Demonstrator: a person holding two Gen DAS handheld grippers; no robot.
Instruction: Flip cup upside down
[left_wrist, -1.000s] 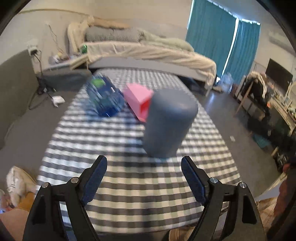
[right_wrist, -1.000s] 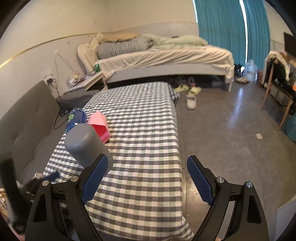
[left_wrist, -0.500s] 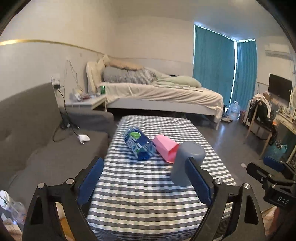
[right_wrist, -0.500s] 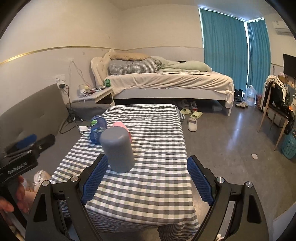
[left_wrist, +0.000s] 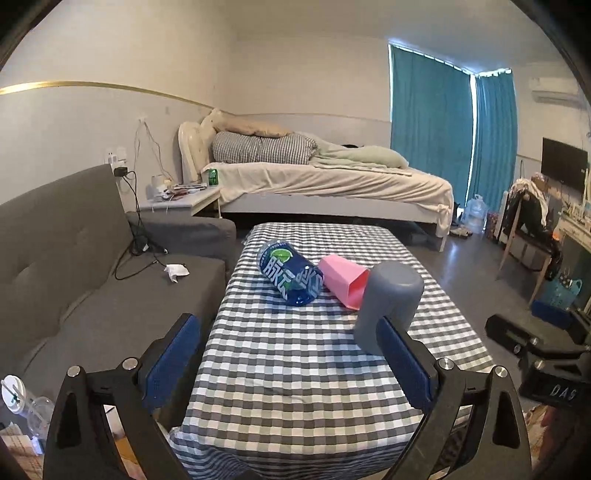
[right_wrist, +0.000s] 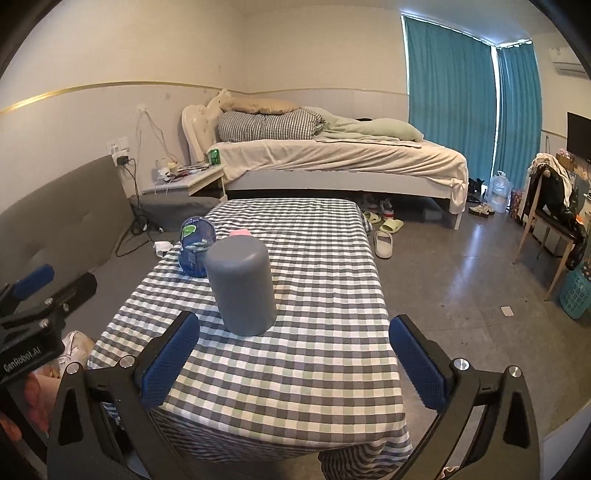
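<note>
A grey cup (right_wrist: 242, 286) stands upside down, closed end up, on the checkered tablecloth (right_wrist: 314, 354). In the left wrist view the grey cup (left_wrist: 391, 299) is at the right, partly behind my right-hand finger. My left gripper (left_wrist: 290, 360) is open and empty, held back above the table's near edge. My right gripper (right_wrist: 293, 360) is open and empty, back from the cup at the table's near end. Neither gripper touches the cup.
A blue drink bottle (left_wrist: 290, 273) lies on its side beside a pink cup (left_wrist: 343, 280) lying on its side, behind the grey cup. A grey sofa (left_wrist: 74, 266) runs along the table's left. A bed (right_wrist: 332, 158) stands beyond; slippers (right_wrist: 384, 242) lie on the floor right.
Both grippers have pulled back and risen away from the grey cup, which now looks smaller and farther off. The cup stays upside down on the cloth.
</note>
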